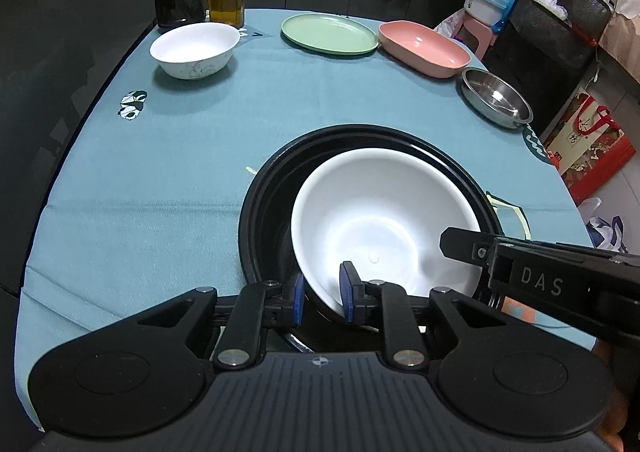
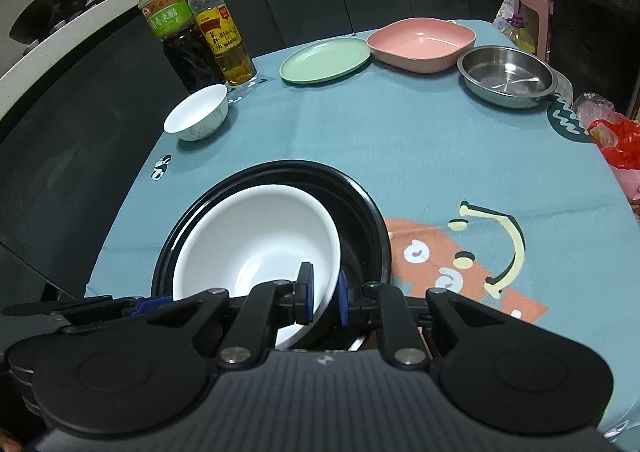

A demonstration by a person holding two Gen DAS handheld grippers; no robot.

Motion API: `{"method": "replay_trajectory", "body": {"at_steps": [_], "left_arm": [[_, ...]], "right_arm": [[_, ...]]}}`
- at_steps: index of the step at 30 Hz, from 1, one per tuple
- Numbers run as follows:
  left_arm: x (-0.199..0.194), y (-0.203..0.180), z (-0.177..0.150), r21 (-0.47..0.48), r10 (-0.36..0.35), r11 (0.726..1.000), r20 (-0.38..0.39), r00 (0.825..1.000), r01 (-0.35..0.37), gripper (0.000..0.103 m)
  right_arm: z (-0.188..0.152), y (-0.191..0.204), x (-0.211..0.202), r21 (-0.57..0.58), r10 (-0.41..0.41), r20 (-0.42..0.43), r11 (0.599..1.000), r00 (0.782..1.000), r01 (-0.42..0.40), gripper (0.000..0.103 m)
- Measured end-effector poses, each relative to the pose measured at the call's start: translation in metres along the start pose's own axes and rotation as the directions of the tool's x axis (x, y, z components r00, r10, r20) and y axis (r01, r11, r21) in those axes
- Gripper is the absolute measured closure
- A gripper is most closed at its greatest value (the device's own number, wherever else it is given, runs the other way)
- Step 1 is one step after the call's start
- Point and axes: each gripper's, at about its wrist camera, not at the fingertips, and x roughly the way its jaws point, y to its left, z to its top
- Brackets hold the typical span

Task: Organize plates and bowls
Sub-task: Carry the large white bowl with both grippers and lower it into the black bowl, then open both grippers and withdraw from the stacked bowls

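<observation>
Holding the white bowl (image 1: 384,212) rim, both grippers (image 1: 322,292) (image 2: 322,298) may drop it tilted into the black dish (image 1: 272,180).

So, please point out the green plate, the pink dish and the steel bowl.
green plate (image 1: 329,32): left wrist view, flat centre.
pink dish (image 2: 420,41): right wrist view, inner floor.
steel bowl (image 2: 505,72): right wrist view, inner bottom.
</observation>
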Motion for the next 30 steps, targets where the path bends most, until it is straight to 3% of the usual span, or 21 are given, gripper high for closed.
{"method": "replay_trajectory", "body": {"at_steps": [15, 24, 30], "left_arm": [[-0.001, -0.002, 0.003, 0.034, 0.019, 0.999, -0.027, 0.999, -0.018, 0.083], [-0.020, 0.006, 0.009, 0.026, 0.034, 0.999, 0.016, 0.999, -0.035, 0.082], [-0.034, 0.020, 0.019, -0.028, 0.026, 0.999, 0.081, 0.996, -0.024, 0.081]], "right_arm": [[0.000, -0.003, -0.001, 0.009, -0.004, 0.005, 1.000, 1.000, 0.004, 0.092], [0.008, -0.005, -0.013, 0.012, -0.006, 0.039, 1.000, 0.999, 0.006, 0.092], [0.017, -0.004, -0.020, 0.016, 0.002, 0.075, 1.000, 0.997, -0.004, 0.090]]}}
